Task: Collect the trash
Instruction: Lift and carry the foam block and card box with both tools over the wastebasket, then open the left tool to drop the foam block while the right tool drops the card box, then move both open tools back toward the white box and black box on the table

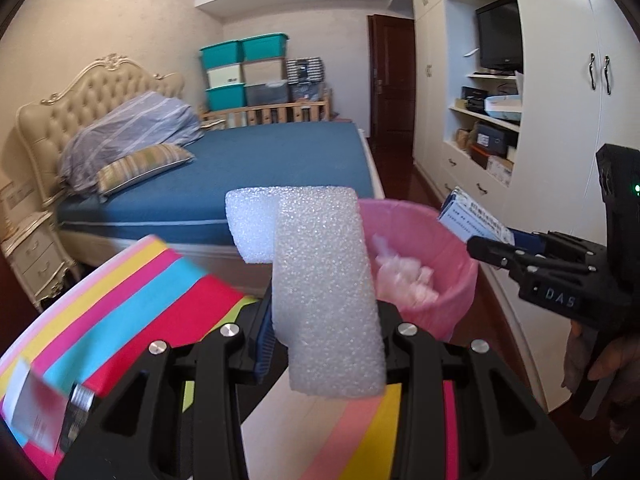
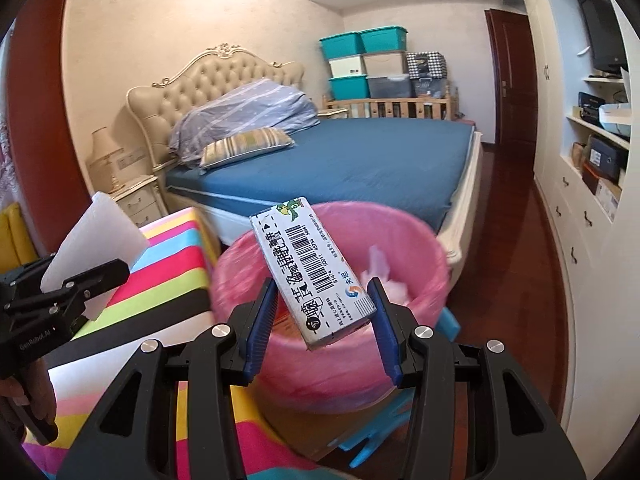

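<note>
The left gripper [image 1: 326, 336] has its jaws closed on a white foam piece [image 1: 320, 276]. The foam piece is bent like an L and sticks up above the jaws. In the right wrist view the left gripper [image 2: 86, 280] is on the left side, and the foam piece [image 2: 94, 248] is over the striped table [image 2: 160, 272].

The right gripper [image 2: 324, 316] has its jaws closed on a small cardboard box [image 2: 310, 268] with a bar code and printed words on it. The box is tilted and it hangs over the open top of the pink trash bin [image 2: 400, 236]. In the left wrist view the right gripper [image 1: 504, 244] comes in from the right, and the box [image 1: 472, 216] is near the bin's far rim.

The pink trash bin [image 1: 452, 276] has a pink bag in it. Some crumpled pale trash [image 1: 404, 276] lies inside. The bin stands just beside the striped table [image 1: 152, 296], which has bright bands of pink, yellow, blue and red.

Behind them is a bed [image 2: 360, 160] with a blue sheet and a striped pillow [image 2: 248, 144]
</note>
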`<state>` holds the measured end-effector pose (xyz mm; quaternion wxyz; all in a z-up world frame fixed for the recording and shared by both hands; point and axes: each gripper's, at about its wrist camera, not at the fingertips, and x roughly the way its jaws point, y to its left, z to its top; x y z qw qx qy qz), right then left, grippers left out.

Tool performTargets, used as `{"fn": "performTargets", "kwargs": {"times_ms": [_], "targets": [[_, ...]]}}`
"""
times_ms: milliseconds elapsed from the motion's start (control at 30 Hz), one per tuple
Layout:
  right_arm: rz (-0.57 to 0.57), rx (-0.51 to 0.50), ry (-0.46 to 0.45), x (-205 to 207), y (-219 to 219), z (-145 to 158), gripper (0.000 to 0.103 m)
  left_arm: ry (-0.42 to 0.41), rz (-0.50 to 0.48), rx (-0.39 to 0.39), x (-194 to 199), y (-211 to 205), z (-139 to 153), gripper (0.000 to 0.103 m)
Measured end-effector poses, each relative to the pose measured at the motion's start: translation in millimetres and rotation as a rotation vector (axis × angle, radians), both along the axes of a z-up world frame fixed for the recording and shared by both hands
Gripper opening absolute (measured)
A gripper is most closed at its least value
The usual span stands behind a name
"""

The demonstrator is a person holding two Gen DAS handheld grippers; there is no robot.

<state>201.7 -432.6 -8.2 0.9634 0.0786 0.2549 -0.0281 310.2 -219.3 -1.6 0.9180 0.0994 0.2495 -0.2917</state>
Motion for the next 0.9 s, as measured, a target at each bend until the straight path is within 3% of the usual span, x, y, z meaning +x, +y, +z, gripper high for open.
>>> {"fn": "performTargets", "kwargs": {"times_ms": [500, 533, 567, 633, 833, 900], "targets": [[0.014, -0.014, -0.034, 56.3, -46.6, 7.6, 0.049, 0.070, -0.084, -0.079, 67.4, -76.8, 0.7, 0.038], [0.013, -0.020, -0.051, 59.4, -50.4, 8.3, 0.054, 0.065, -0.076, -0.077, 69.5, -78.8, 0.4, 0.048], [0.001, -0.023, -0.058, 62.1, -53.3, 9.7, 0.067, 0.055, -0.059, -0.080, 71.5, -79.9, 0.7, 0.065], [-0.019, -0.008, -0.063, 62.2, -60.8, 11.0, 0.072, 0.034, -0.018, -0.096, 70.1, -71.9, 1.0, 0.077], [-0.037, 0.016, -0.067, 38.5, -65.1, 9.7, 0.072, -0.071, 0.102, -0.042, 48.9, -29.2, 5.5, 0.098], [-0.038, 0.030, -0.058, 29.8, -64.1, 7.1, 0.072, -0.096, 0.130, -0.030, 40.1, -13.8, 6.8, 0.098]]}}
